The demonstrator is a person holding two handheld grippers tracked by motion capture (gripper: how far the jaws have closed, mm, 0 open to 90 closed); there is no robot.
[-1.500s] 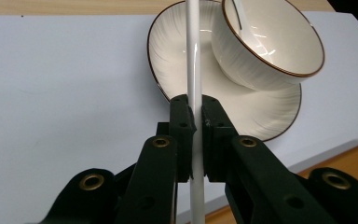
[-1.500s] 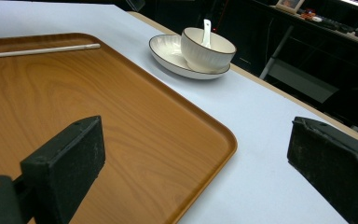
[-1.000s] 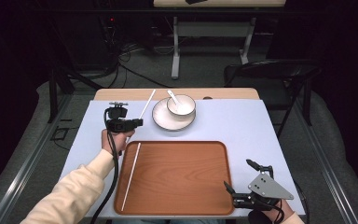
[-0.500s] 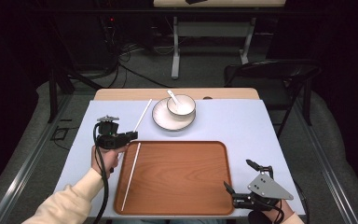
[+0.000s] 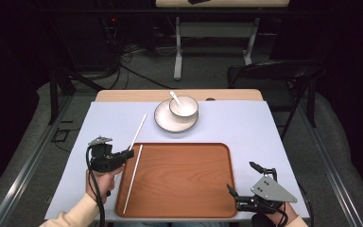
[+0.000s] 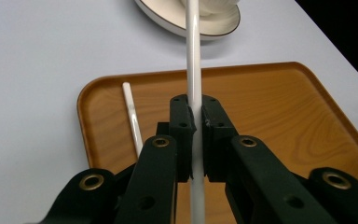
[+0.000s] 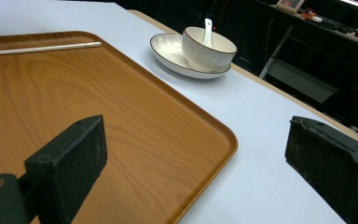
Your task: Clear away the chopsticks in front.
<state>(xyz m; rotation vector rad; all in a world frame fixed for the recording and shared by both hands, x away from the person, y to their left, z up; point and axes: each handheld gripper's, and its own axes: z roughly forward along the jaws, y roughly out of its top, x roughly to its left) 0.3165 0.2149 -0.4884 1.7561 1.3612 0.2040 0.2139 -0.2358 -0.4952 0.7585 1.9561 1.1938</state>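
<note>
My left gripper (image 5: 127, 152) is shut on a white chopstick (image 5: 139, 130) and holds it just above the tray's left rim. In the left gripper view the held chopstick (image 6: 192, 56) runs from between the jaws toward the plate. A second white chopstick (image 5: 132, 179) lies inside the brown wooden tray (image 5: 189, 208) along its left side, and shows as chopstick (image 6: 131, 114) and chopstick (image 7: 42, 48) in the gripper views. My right gripper (image 5: 242, 177) stands open at the tray's near right corner with nothing between its jaws.
A white plate (image 5: 163, 122) holding a white bowl (image 5: 184, 108) with a white spoon (image 5: 175, 98) sits beyond the tray on the pale blue table (image 5: 246, 127). A dark chair (image 5: 274, 75) stands behind the table's far right.
My left gripper has drawn back toward the person with the chopstick in it, from beside the plate to the tray's left rim. The right gripper has stayed put.
</note>
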